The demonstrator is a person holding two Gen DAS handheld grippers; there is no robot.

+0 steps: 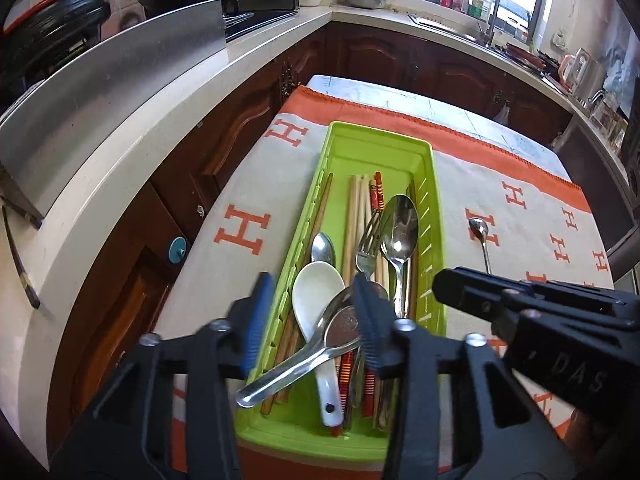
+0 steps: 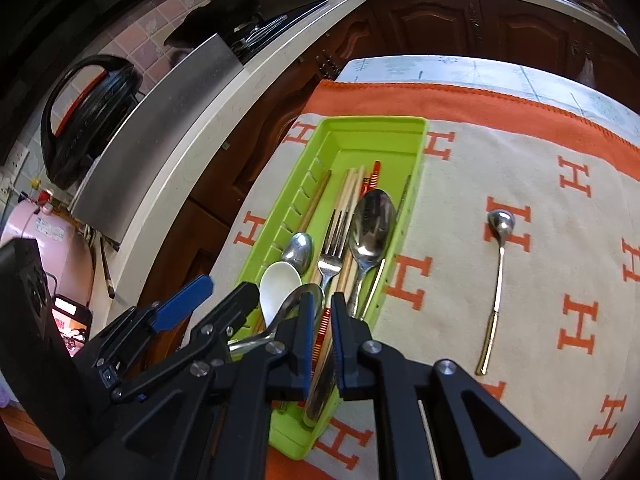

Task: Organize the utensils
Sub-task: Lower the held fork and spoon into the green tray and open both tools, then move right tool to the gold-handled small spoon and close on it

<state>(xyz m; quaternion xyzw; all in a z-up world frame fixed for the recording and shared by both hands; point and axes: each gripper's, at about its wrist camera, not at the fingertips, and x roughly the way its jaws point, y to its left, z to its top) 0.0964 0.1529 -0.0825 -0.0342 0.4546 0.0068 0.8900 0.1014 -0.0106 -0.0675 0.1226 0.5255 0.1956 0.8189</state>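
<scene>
A lime-green tray [image 1: 380, 136] [image 2: 372, 122] lies on the cloth. It holds a fork [image 1: 368, 244] [image 2: 334, 240], a large steel spoon [image 1: 400, 224] [image 2: 372, 220], a white ceramic spoon [image 1: 316, 292] [image 2: 280, 284], chopsticks [image 1: 356, 208] and a tilted steel spoon [image 1: 288, 372] whose handle pokes over the left wall. My left gripper [image 1: 312, 320] [image 2: 218, 296] hangs open over the tray's near end and grips nothing. My right gripper [image 2: 322, 328] [image 1: 438, 288] hovers by the tray's right wall, its jaws a narrow gap apart. One gold-handled spoon [image 1: 478, 228] [image 2: 498, 280] lies loose on the cloth to the right.
The orange-and-beige cloth [image 1: 520, 208] covers a small table. A pale countertop [image 1: 160, 128] with a steel panel [image 1: 120, 80] runs along the left above brown cabinets [image 1: 240, 132]. A sink and bottles sit at the back right. A phone [image 2: 68, 320] glows at lower left.
</scene>
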